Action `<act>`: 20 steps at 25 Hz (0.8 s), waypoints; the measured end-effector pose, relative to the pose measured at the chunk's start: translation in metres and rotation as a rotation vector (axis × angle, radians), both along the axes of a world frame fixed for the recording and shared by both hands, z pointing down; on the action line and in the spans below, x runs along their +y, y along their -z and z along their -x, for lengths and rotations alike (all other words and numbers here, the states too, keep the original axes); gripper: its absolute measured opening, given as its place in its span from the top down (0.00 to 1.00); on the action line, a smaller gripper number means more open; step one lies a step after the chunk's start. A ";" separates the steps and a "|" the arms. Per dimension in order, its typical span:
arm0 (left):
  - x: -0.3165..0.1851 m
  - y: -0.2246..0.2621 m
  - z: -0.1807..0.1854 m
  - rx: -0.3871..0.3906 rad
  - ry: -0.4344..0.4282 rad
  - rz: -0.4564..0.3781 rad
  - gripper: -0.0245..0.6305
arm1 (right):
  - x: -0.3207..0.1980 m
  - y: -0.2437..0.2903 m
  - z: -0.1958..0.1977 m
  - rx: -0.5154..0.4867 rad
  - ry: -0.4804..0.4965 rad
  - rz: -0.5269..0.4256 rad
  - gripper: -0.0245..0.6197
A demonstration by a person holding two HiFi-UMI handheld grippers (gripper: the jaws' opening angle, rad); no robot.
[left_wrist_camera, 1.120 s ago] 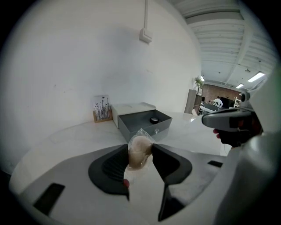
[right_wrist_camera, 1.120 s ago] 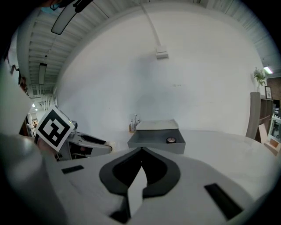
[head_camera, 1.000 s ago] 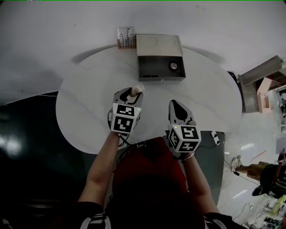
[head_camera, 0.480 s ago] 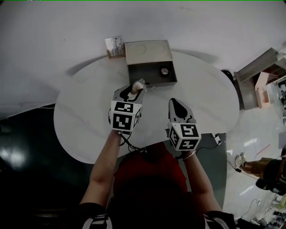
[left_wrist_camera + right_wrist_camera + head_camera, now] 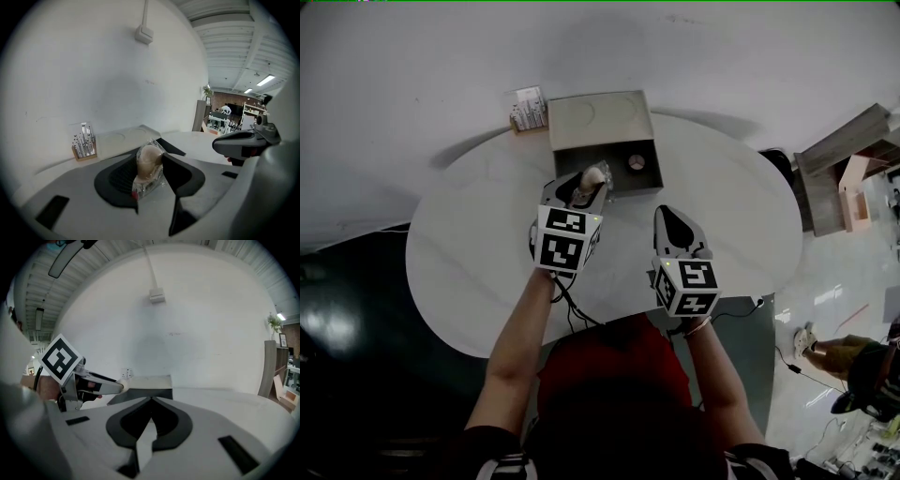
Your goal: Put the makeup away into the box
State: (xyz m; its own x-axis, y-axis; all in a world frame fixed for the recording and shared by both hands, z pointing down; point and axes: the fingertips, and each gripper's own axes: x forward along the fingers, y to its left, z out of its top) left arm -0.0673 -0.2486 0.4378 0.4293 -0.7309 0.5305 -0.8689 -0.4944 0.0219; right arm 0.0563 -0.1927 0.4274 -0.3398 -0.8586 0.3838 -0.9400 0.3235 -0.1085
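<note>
A beige makeup sponge in clear wrap (image 5: 592, 177) (image 5: 149, 162) is pinched in my left gripper (image 5: 586, 185) (image 5: 151, 165), which is shut on it just above the front edge of the open grey box (image 5: 598, 123). The box's lid leans back; a small round compact (image 5: 636, 162) lies inside at the right. My right gripper (image 5: 673, 218) (image 5: 151, 402) hovers over the white table to the right of the left one, shut, with nothing in it. In the right gripper view the left gripper (image 5: 96, 386) carries the sponge (image 5: 123, 385) toward the box (image 5: 151, 382).
A small wooden holder with thin tools (image 5: 528, 109) (image 5: 83, 146) stands behind the box's left corner, against the wall. The round white table (image 5: 459, 262) ends near my body. Shelving (image 5: 853, 164) stands off to the right on the floor.
Both grippers have moved forward toward the box. The left one has carried the sponge from the table's middle to the box's front edge.
</note>
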 end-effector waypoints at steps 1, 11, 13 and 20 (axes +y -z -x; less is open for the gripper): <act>-0.004 -0.002 -0.002 -0.003 0.000 0.004 0.67 | -0.004 -0.001 -0.003 0.001 0.001 0.003 0.94; -0.037 -0.027 -0.023 -0.040 -0.002 0.063 0.67 | -0.041 -0.017 -0.025 0.001 0.017 0.040 0.94; -0.042 -0.033 -0.025 -0.041 0.002 0.073 0.67 | -0.046 -0.021 -0.027 0.000 0.024 0.050 0.94; -0.052 -0.047 -0.033 -0.063 -0.011 0.100 0.67 | -0.061 -0.035 -0.028 -0.002 0.052 0.079 0.94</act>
State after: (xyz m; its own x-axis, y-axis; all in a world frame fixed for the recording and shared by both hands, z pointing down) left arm -0.0346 -0.3004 0.4851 0.4004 -0.6687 0.6265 -0.8647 -0.5020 0.0169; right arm 0.0840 -0.2541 0.4627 -0.3840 -0.8069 0.4489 -0.9219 0.3620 -0.1379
